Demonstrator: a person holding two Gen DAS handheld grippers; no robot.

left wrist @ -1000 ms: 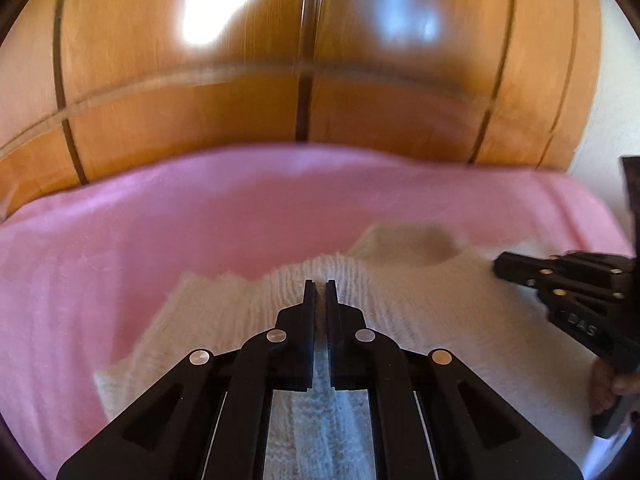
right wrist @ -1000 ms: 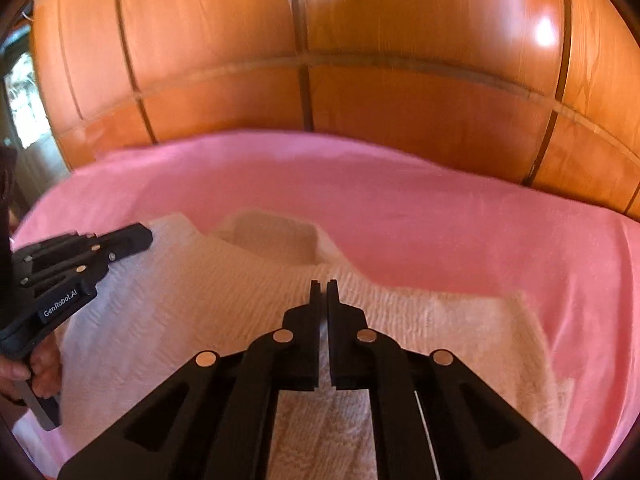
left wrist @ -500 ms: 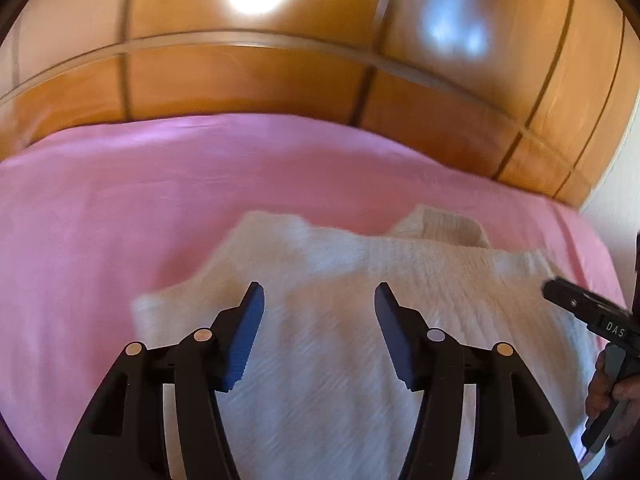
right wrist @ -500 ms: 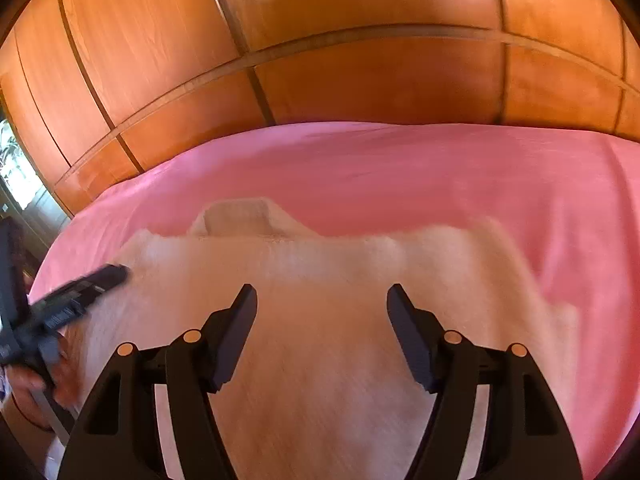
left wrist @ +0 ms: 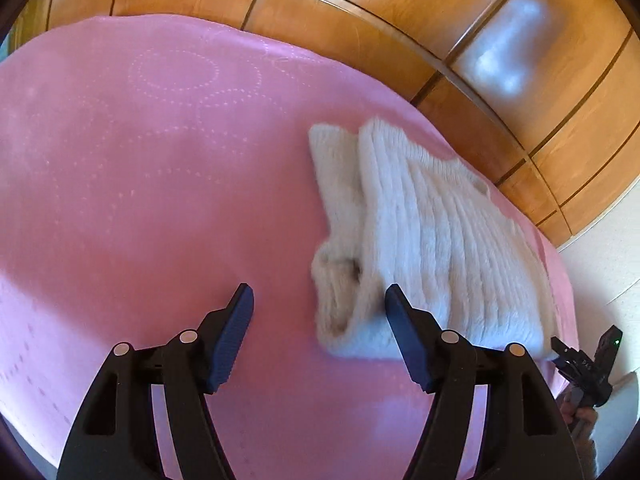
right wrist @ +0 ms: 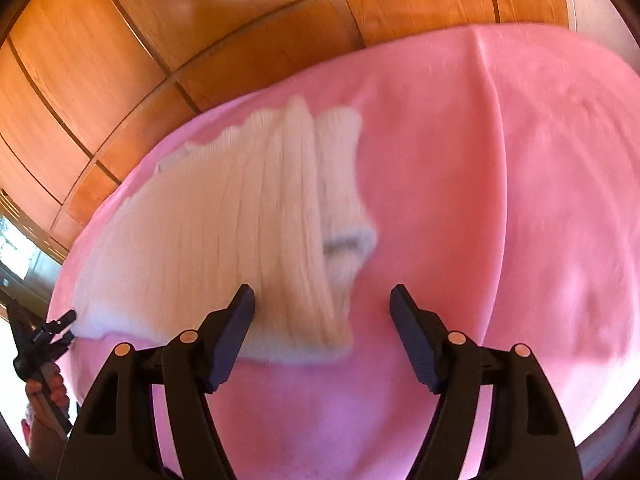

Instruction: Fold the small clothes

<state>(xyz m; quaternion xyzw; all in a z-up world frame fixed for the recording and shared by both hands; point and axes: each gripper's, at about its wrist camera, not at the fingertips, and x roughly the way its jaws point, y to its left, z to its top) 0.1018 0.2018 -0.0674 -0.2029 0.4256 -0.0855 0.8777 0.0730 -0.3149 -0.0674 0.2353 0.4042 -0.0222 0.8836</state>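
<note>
A small cream knitted sweater (left wrist: pixel 436 240) lies folded on the pink bedspread (left wrist: pixel 140 160). A sleeve cuff sticks out at its left side. My left gripper (left wrist: pixel 318 312) is open and empty, hovering above the sweater's near left corner. In the right wrist view the sweater (right wrist: pixel 240 232) lies left of centre, its sleeve end at the right side. My right gripper (right wrist: pixel 322 312) is open and empty above the sweater's near right corner. Each gripper also shows at the edge of the other's view, the right one (left wrist: pixel 584 364) and the left one (right wrist: pixel 44 340).
Wooden wardrobe panels (left wrist: pixel 500 40) stand behind the bed. The pink bedspread (right wrist: pixel 520 200) stretches wide to the left and right of the sweater. A white wall (left wrist: pixel 608 272) is at the far right, a window (right wrist: pixel 16 252) at the far left.
Both grippers were shut on the sweater, then opened and let it go. Both have pulled back and swung outward, so the folded sweater now lies free on the bed.
</note>
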